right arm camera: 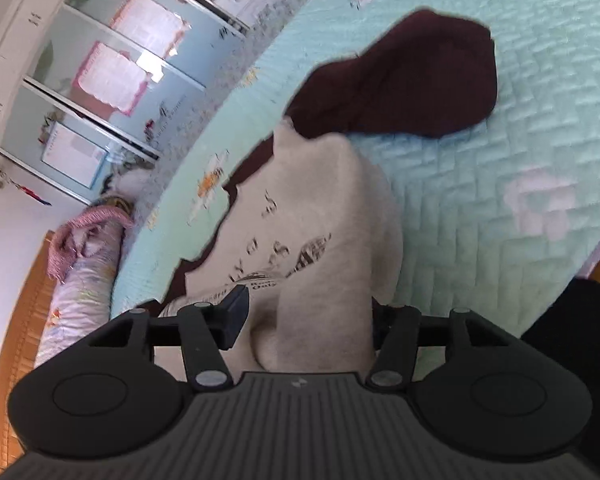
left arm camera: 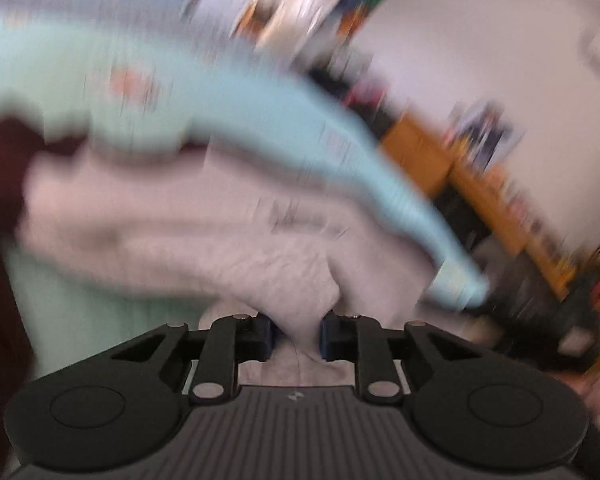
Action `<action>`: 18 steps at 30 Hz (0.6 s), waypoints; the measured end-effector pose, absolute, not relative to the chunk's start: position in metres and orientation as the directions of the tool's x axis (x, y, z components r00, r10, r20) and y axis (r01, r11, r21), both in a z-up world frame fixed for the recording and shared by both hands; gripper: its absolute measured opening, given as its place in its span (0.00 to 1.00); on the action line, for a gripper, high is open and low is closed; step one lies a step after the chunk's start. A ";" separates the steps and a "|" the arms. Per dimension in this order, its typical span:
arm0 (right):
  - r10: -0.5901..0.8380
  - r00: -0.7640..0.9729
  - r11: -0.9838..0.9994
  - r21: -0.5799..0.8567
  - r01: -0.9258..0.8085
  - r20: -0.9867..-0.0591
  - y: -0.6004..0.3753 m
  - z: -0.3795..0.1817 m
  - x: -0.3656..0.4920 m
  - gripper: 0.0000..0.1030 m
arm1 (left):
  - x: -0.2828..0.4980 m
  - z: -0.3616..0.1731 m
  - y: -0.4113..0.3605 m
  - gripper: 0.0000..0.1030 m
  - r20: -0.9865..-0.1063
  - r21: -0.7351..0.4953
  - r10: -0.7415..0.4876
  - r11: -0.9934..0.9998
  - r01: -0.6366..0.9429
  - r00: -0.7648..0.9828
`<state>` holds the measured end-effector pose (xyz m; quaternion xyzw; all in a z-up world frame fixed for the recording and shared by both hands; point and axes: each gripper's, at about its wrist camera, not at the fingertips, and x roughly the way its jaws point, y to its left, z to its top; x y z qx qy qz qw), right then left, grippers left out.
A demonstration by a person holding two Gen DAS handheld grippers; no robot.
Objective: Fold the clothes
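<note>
Inspector: Garment status first. Pale printed garment (right arm camera: pixel 300 216) is lifted off the bed (right arm camera: pixel 520 152), pinched at two places. Left claw (left arm camera: pixel 296 336) is clenched on a bunch of its cloth; right claw (right arm camera: pixel 304 320) is clenched on another thick fold (its far finger is hidden behind the fabric).

Clerk: And the dark piece?

Inspector: Dark maroon garment (right arm camera: pixel 412 80) lies crumpled on the quilt, partly under the pale one's hanging end.

Clerk: Risks?

Inspector: Left view is heavily smeared, which suggests fast motion. A quick swing could pull cloth from either pinch. The trailing end could also drag the maroon piece along, or the fold could land crooked.

Clerk: Containers?

Inspector: None seen holding clothes; only cabinets (right arm camera: pixel 100 80) across the room, contents unclear.
</note>
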<state>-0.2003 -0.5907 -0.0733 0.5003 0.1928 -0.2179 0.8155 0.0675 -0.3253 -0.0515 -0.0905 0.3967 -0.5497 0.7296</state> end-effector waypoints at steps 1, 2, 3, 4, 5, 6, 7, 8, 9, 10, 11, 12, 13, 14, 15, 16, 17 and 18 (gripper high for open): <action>-0.162 0.836 0.413 0.734 0.540 -0.524 -0.592 -0.071 -0.199 0.57 | 0.072 -0.039 -0.319 0.21 -0.442 -0.581 -0.892 0.368 0.726 0.098; -0.160 0.841 0.421 0.735 0.531 -0.516 -0.593 -0.070 -0.198 0.57 | 0.077 -0.027 -0.314 0.21 -0.403 -0.593 -0.908 0.355 0.723 0.115; -0.146 0.844 0.431 0.734 0.524 -0.516 -0.593 -0.068 -0.194 0.57 | 0.082 -0.015 -0.308 0.21 -0.364 -0.604 -0.922 0.342 0.719 0.132; -0.117 0.844 0.441 0.734 0.517 -0.524 -0.590 -0.070 -0.187 0.57 | 0.087 -0.002 -0.302 0.21 -0.324 -0.615 -0.934 0.329 0.716 0.150; -0.086 0.842 0.451 0.733 0.509 -0.532 -0.587 -0.072 -0.180 0.57 | 0.092 0.010 -0.296 0.22 -0.284 -0.626 -0.944 0.315 0.714 0.167; -0.056 0.840 0.460 0.733 0.501 -0.540 -0.583 -0.074 -0.173 0.62 | 0.095 0.011 -0.294 0.23 -0.278 -0.632 -0.945 0.317 0.707 0.174; -0.025 0.836 0.470 0.732 0.493 -0.548 -0.580 -0.076 -0.166 0.66 | 0.095 -0.001 -0.295 0.23 -0.316 -0.632 -0.934 0.340 0.696 0.169; 0.000 0.820 0.477 0.720 0.504 -0.573 -0.574 -0.081 -0.159 0.66 | 0.096 -0.013 -0.297 0.23 -0.353 -0.632 -0.921 0.363 0.685 0.163; 0.013 0.802 0.482 0.706 0.519 -0.598 -0.569 -0.086 -0.155 0.66 | 0.096 -0.025 -0.299 0.24 -0.389 -0.630 -0.908 0.386 0.674 0.156; 0.015 0.788 0.482 0.695 0.533 -0.615 -0.564 -0.090 -0.153 0.66 | 0.095 -0.039 -0.301 0.24 -0.427 -0.627 -0.893 0.408 0.663 0.145; 0.009 0.777 0.479 0.685 0.549 -0.629 -0.562 -0.093 -0.154 0.66 | 0.090 -0.057 -0.303 0.24 -0.469 -0.622 -0.874 0.430 0.654 0.128; -0.005 0.769 0.477 0.674 0.564 -0.639 -0.563 -0.094 -0.157 0.66 | 0.085 -0.076 -0.305 0.26 -0.513 -0.614 -0.851 0.455 0.645 0.111; -0.031 0.759 0.475 0.659 0.583 -0.650 -0.565 -0.093 -0.162 0.66 | 0.080 -0.093 -0.309 0.26 -0.551 -0.605 -0.829 0.476 0.638 0.095; -0.076 0.743 0.474 0.632 0.613 -0.664 -0.568 -0.090 -0.168 0.66 | 0.075 -0.104 -0.312 0.26 -0.579 -0.593 -0.810 0.492 0.637 0.086; -0.120 0.727 0.472 0.606 0.640 -0.676 -0.573 -0.087 -0.175 0.66 | 0.072 -0.112 -0.314 0.26 -0.603 -0.577 -0.793 0.505 0.642 0.082; -0.169 0.714 0.463 0.584 0.666 -0.680 -0.578 -0.082 -0.183 0.66 | 0.069 -0.119 -0.316 0.27 -0.626 -0.560 -0.776 0.517 0.648 0.078; -0.218 0.698 0.452 0.564 0.691 -0.682 -0.584 -0.077 -0.192 0.66 | 0.067 -0.123 -0.318 0.29 -0.637 -0.550 -0.767 0.520 0.653 0.075; -0.258 0.701 0.451 0.559 0.696 -0.665 -0.587 -0.070 -0.199 0.66 | 0.068 -0.122 -0.316 0.29 -0.632 -0.551 -0.771 0.515 0.657 0.074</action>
